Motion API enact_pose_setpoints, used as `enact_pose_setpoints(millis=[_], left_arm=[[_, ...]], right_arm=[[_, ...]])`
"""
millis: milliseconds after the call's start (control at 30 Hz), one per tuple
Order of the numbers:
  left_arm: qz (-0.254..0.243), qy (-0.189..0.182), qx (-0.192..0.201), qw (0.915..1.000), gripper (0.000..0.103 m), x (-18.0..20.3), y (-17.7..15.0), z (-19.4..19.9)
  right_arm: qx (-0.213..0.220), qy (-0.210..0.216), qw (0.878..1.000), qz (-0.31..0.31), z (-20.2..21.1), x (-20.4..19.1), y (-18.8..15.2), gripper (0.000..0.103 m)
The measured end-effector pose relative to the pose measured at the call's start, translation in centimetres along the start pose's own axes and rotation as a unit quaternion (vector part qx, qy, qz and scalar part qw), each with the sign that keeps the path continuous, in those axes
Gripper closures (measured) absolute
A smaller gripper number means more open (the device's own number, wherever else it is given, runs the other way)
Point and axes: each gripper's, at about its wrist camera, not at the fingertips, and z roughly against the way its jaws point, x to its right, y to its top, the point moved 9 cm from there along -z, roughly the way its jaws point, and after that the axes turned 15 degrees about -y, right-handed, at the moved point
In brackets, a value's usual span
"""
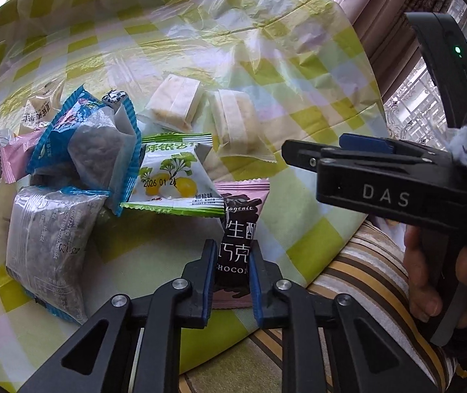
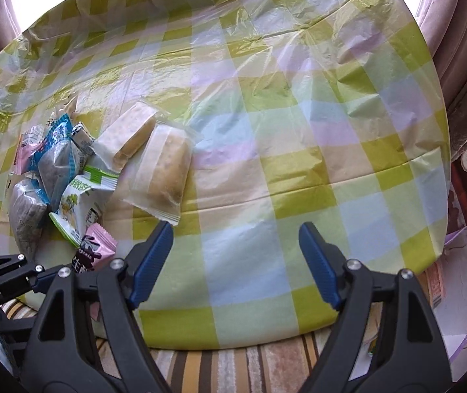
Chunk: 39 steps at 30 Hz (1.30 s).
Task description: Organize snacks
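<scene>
My left gripper [image 1: 233,271] is shut on a pink and brown chocolate packet [image 1: 238,229] at the near edge of the checked table; the packet also shows in the right wrist view [image 2: 97,250]. Behind it lie a green and white ginkgo snack packet [image 1: 171,177], blue-edged packets of dark cake [image 1: 96,144], and two clear-wrapped pale pastries [image 1: 176,101], [image 1: 236,124]. My right gripper [image 2: 236,262] is open and empty above the table's front, right of the pile. It shows from the side in the left wrist view [image 1: 287,154]. The pastries [image 2: 166,167] lie just beyond its left finger.
The table carries a green, yellow and pink checked plastic cloth [image 2: 282,131]. A striped cushion [image 1: 364,278] sits below the front edge. A clear purple-rimmed container [image 2: 459,294] stands off the table's right edge. Curtains [image 2: 446,49] hang behind.
</scene>
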Motion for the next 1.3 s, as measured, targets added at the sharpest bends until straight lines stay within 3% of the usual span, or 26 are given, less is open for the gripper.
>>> enact_pose_setpoints(millis=[400,567,800,900,1300], left_arm=[[0.021,-0.018,0.054,0.9981,0.084,0.7,-0.6,2.8],[0.027,-0.008,0.084,0.9961,0.084,0.9,-0.7,4.1],[0.049,0.006,0.113,0.9924,0.084,0.1,-0.7,5.4],[0.050,0.011,0.116,0.9919,0.084,0.2,-0.8,5.5],[0.047,0.031,0.134,0.9894,0.085,0.7,-0.8,6.5]], right_arm=[[0.013,0.013,1.000,0.003,-1.4,-4.7,3.1,0.022],[0.006,0.012,1.000,0.012,-2.5,-5.3,3.4,0.022],[0.010,0.004,1.000,0.020,-3.2,-5.5,3.8,0.036],[0.021,0.006,0.999,0.026,-2.8,-5.7,3.9,0.063],[0.035,0.019,0.999,0.012,-1.3,-4.3,3.5,0.065]])
